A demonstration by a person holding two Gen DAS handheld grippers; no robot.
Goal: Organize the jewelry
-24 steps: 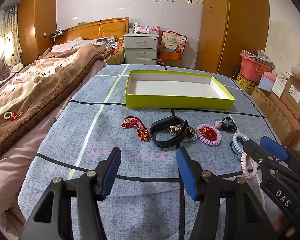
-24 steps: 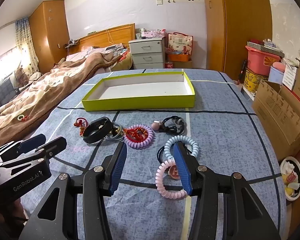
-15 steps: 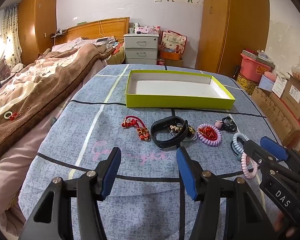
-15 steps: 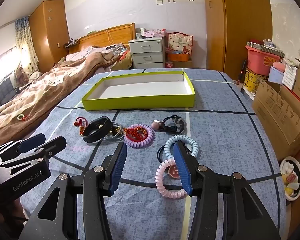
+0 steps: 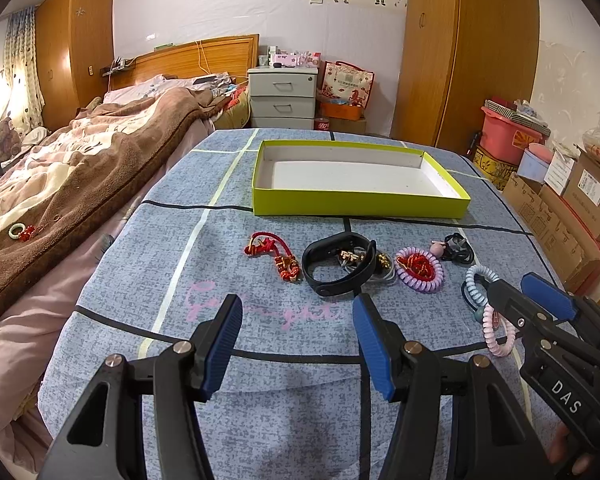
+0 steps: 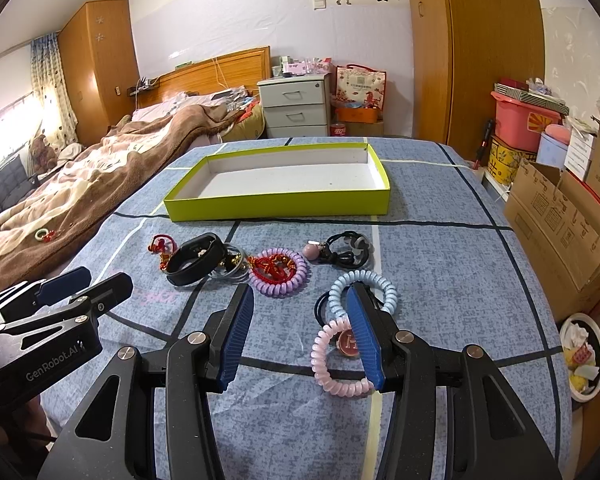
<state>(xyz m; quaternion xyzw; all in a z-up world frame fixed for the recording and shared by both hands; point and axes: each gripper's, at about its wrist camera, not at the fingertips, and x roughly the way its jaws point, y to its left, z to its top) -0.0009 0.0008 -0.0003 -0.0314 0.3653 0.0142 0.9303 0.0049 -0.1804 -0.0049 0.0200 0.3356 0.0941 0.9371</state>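
In the left wrist view, the jewelry is being displayed in a loose row on the blue patterned cloth (image 5: 148,240), in front of the yellow-green box (image 5: 360,203). From left to right, a red cord bracelet (image 5: 278,256), a black band (image 5: 338,268), a purple coil ring (image 5: 419,270) with a red knot inside, and a black hair tie (image 5: 456,249) with a pink bead are being shown. The box is being seen with a white, bare interior. The left gripper (image 5: 298,340) is being held wide open above the cloth, with nothing between its blue pads.

In the right wrist view, a pale blue coil ring (image 6: 374,282) and a pink coil ring (image 6: 332,364) are being shown nearest the camera, overlapping at a small round red charm (image 6: 348,343). The right gripper (image 6: 300,332) is being held open, its right pad overlapping both rings; contact cannot be determined. The box interior is again being seen bare.
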